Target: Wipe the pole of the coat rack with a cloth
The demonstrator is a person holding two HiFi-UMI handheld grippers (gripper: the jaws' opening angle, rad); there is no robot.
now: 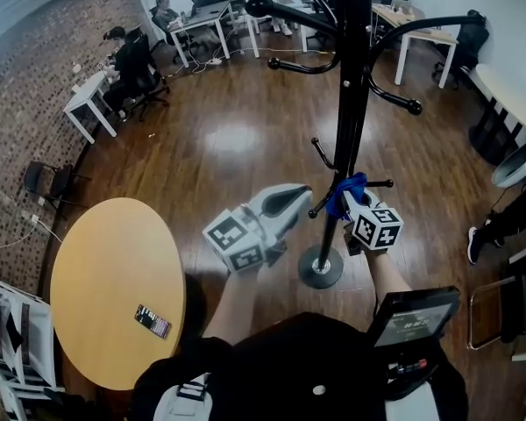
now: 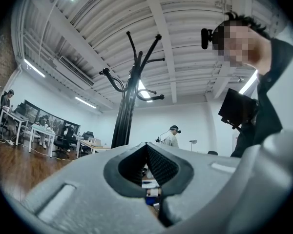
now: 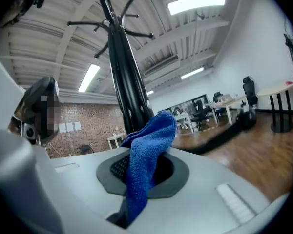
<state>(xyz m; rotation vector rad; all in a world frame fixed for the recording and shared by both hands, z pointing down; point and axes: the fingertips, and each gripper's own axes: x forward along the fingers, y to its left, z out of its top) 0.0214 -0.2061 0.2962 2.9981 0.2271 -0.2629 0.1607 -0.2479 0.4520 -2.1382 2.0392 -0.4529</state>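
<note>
- 1 round wooden table point(image 1: 114, 261) stands at the left, well apart from the coat rack.
- 1 black coat rack pole point(image 1: 351, 103) rises from 1 round base point(image 1: 321, 267).
- 2 grippers: the left gripper point(image 2: 147, 152) has its jaws together on nothing, near the pole; the right gripper point(image 3: 145, 165) is clamped on the cloth.
- 1 blue cloth point(image 1: 345, 191) touches the pole low down, above the base.
- 1 phone point(image 1: 152, 320) lies on the table.

Coat rack point(image 1: 291, 13) top cut off at head view's edge, pole point(image 1: 351, 103) partly hidden behind cloth point(image 1: 344, 191), phone point(image 1: 152, 321) screen unreadable.
</note>
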